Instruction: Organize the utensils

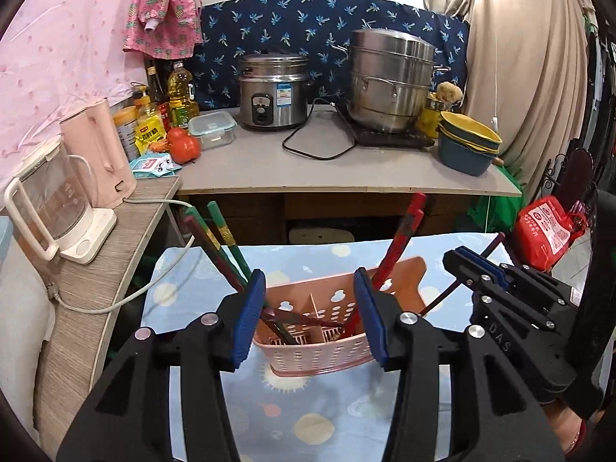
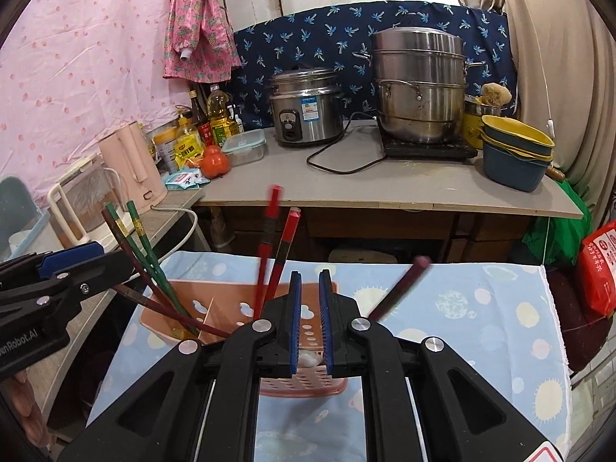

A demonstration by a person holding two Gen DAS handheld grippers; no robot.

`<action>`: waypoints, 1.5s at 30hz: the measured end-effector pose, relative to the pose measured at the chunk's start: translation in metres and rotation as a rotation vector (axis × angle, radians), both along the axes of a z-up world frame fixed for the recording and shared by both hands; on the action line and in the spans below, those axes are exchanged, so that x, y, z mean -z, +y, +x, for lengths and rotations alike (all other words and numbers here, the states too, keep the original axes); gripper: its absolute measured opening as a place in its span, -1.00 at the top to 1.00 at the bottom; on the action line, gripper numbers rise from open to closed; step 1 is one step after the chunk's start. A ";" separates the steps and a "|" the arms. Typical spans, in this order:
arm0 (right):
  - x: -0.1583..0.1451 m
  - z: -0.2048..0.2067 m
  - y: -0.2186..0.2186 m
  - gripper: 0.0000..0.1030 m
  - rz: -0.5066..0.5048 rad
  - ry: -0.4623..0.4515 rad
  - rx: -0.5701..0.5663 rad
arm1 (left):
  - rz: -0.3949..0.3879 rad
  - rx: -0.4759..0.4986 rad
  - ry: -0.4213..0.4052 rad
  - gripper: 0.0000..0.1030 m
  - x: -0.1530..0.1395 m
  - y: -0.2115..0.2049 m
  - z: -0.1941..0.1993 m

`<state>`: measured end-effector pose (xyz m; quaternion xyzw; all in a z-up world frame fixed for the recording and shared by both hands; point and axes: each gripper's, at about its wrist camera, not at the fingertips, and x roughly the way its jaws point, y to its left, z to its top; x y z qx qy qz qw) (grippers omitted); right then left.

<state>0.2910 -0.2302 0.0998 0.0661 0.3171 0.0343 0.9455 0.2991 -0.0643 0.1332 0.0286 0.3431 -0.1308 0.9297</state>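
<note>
Chopsticks (image 1: pixel 398 242) upright in pink caddy (image 1: pixel 319 354)

The holder (image 1: pixel 323 350) was pale pink plastic dotted with holes, standing on a light blue cloth (image 1: pixel 308 415) printed with suns and pale circles. Green chopsticks (image 1: pixel 225 236) with gold bands leaned beside red ones (image 1: pixel 400 242). Both black grippers wore blue pads (image 1: pixel 250 315); behind, navy fabric (image 1: pixel 315 34) carried blue palm trees
</note>
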 end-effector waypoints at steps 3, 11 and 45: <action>-0.002 -0.009 0.000 0.80 0.004 -0.005 0.000 | -0.010 -0.009 -0.005 0.12 -0.001 0.006 -0.007; -0.002 -0.043 0.008 0.57 0.013 -0.009 -0.015 | -0.016 -0.024 -0.020 0.12 0.003 0.013 -0.033; 0.034 -0.178 0.038 0.05 -0.027 0.086 0.043 | 0.001 -0.113 0.056 -0.36 0.081 0.017 -0.146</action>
